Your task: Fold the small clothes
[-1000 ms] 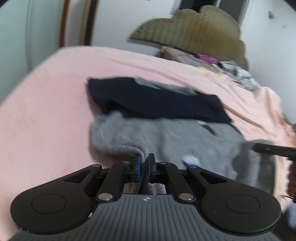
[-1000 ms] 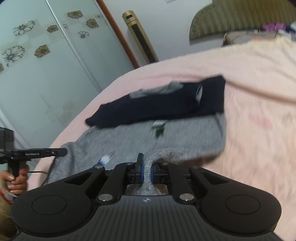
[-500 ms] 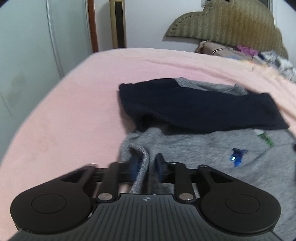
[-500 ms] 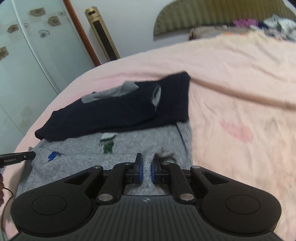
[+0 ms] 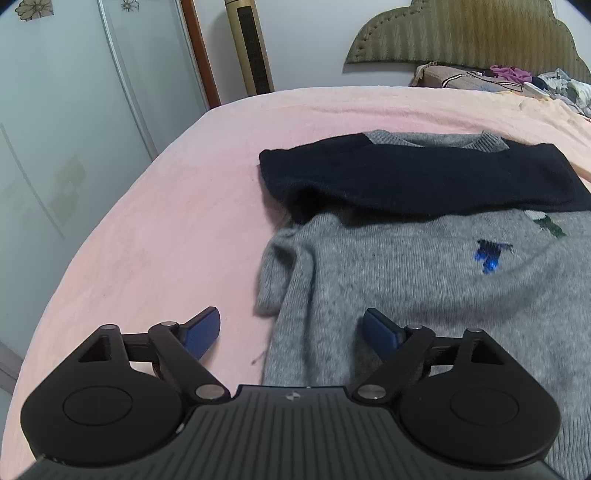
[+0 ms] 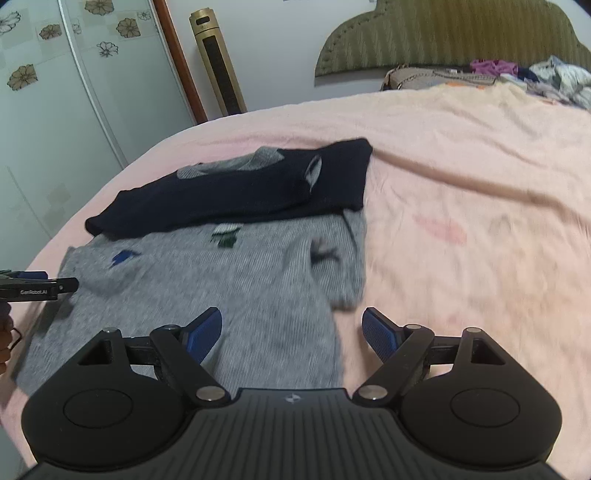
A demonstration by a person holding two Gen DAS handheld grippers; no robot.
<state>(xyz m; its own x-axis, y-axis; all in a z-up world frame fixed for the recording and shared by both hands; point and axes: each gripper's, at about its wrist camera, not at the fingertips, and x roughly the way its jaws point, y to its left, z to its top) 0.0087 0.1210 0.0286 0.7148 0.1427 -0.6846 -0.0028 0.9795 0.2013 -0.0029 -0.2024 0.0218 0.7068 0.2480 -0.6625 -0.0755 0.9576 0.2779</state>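
Note:
A small grey knit sweater [image 5: 417, 280] with dark navy sleeves [image 5: 413, 177] folded across its chest lies on the pink bed [image 5: 155, 236]. My left gripper [image 5: 291, 328] is open and empty over the sweater's left hem edge. In the right wrist view the same sweater [image 6: 229, 280] lies flat, and my right gripper [image 6: 291, 328] is open and empty over its right hem edge. The left gripper's fingertip [image 6: 40, 286] shows at the far left of the right wrist view.
A headboard [image 5: 461, 33] and a pile of clothes [image 6: 546, 77] are at the far end of the bed. A tall gold fan tower [image 6: 218, 62] and a sliding wardrobe door [image 6: 55, 92] stand to the left.
Both grippers were shut on the sweater's grey hem and have opened and let it go. The hem now lies flat on the bed.

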